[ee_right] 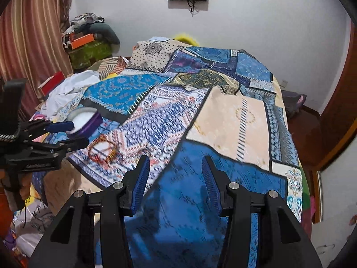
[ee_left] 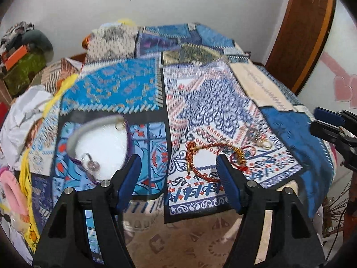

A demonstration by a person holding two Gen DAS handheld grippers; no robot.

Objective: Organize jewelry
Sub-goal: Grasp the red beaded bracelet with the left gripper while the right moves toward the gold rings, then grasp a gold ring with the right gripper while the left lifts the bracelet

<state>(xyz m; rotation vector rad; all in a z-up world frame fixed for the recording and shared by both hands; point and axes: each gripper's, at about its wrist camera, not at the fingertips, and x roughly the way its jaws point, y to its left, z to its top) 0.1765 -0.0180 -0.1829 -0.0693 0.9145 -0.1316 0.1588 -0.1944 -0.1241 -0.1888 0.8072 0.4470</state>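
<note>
My left gripper (ee_left: 177,163) hangs open over the patchwork bedspread (ee_left: 125,89), with nothing between its blue pads. Just past its right finger lies a red-and-gold braided bracelet (ee_left: 207,163), with a red wire bangle (ee_left: 241,154) and a small gold ring piece (ee_left: 264,141) beyond it. A round white box with a purple wall (ee_left: 100,143) sits to the left; a ring (ee_left: 120,125) and small earrings (ee_left: 89,163) rest in it. My right gripper (ee_right: 175,172) is open and empty above a blue patch (ee_right: 196,201). The bracelets (ee_right: 102,149) and box (ee_right: 84,120) lie to its left.
The bed's near edge (ee_left: 178,234) drops to beige cloth below. White crumpled cloth (ee_right: 73,89) lies at the left. Piled clothes and boxes (ee_right: 89,42) stand against the back wall, beside a striped curtain (ee_right: 29,44). A wooden door frame (ee_right: 334,122) is at the right.
</note>
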